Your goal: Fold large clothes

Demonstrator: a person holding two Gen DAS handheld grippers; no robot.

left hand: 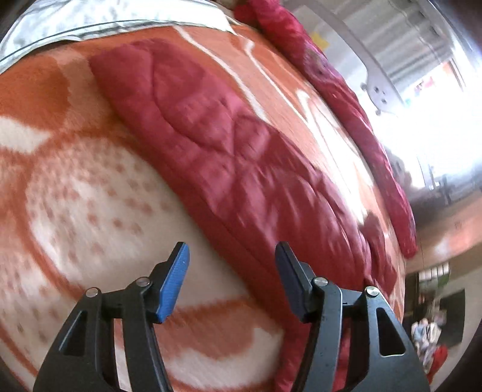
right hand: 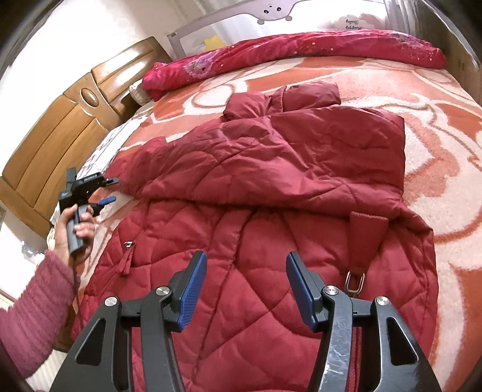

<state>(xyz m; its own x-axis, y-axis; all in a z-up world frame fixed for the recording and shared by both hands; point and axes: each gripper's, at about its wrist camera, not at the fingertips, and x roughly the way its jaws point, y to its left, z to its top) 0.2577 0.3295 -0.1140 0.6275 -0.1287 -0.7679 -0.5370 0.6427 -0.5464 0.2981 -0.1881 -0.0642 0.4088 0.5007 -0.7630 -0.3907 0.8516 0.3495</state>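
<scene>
A dark red quilted coat [right hand: 271, 169] lies flat on the orange-and-white blanket [right hand: 436, 169] of a bed, its upper part with the sleeve folded down across the body. My right gripper [right hand: 246, 256] hangs open over the coat's lower half, nothing between its blue pads. A strap with a metal buckle [right hand: 355, 282] lies just to its right. My left gripper [right hand: 112, 190], held by a hand in a pink knit sleeve, stands open beside the coat's left edge. In the left wrist view the left gripper [left hand: 232, 247] is open and empty over the blanket [left hand: 90, 196], at the coat's [left hand: 226, 144] edge.
A rolled red flowered quilt [right hand: 301, 48] lies along the bed's far side, against a grey bed rail [right hand: 271, 15]. A wooden headboard [right hand: 60, 120] stands at the left. Bare blanket surrounds the coat on the right and far sides.
</scene>
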